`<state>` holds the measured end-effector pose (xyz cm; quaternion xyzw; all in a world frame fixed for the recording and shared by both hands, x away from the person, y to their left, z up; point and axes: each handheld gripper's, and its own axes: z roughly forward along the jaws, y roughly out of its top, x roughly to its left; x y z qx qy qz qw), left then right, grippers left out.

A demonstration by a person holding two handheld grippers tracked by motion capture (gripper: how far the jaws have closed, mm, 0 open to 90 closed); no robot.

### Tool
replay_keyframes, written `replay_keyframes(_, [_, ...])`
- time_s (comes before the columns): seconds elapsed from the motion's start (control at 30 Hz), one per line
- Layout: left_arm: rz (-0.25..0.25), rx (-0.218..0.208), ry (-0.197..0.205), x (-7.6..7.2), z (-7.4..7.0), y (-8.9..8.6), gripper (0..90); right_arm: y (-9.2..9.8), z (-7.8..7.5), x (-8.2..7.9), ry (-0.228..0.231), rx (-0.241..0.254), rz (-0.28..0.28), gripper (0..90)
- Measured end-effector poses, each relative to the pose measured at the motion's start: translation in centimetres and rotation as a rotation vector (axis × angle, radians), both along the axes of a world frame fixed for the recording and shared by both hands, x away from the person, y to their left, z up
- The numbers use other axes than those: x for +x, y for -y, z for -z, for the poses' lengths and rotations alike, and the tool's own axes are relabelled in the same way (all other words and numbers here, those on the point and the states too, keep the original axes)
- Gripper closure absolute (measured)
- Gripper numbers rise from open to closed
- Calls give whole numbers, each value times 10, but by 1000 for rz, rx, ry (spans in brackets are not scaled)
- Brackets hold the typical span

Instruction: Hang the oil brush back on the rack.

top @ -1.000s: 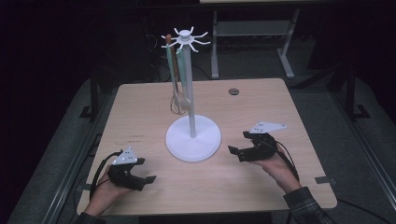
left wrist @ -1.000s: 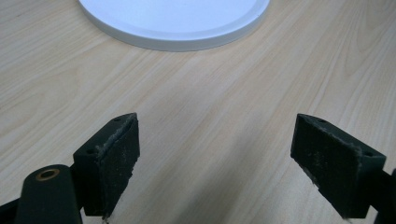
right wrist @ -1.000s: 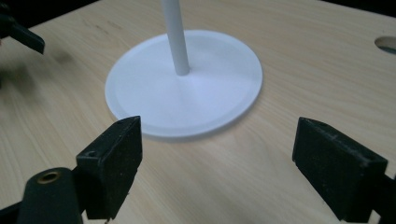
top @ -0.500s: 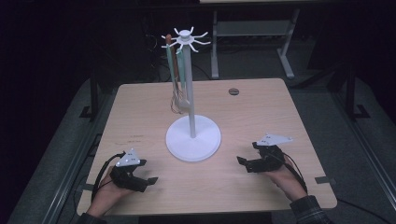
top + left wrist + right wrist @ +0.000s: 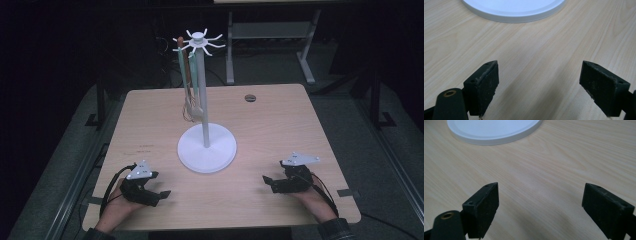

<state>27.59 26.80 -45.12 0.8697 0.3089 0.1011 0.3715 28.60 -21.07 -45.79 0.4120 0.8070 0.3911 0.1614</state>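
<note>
A white stand with a round base and a thin pole stands at the middle of the wooden table. Its spoked top carries hanging utensils on the left side. My left gripper rests low at the table's front left, open, nothing between its jaws. My right gripper rests at the front right, open and empty as well. Both point toward the base, whose rim shows in the left gripper view and the right gripper view.
A small dark round disc lies near the table's far edge. Behind the table stand metal frame legs on a dark floor. Bare wood lies between the two grippers.
My right gripper has drawn back toward the front edge and lower. The left gripper has shifted slightly toward the front. The stand has not moved.
</note>
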Motion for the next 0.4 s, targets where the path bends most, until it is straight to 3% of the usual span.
replay_keyframes(0.4, [-6, -10, 2, 2, -1, -2, 156, 0, -1, -1, 3, 18, 8, 134])
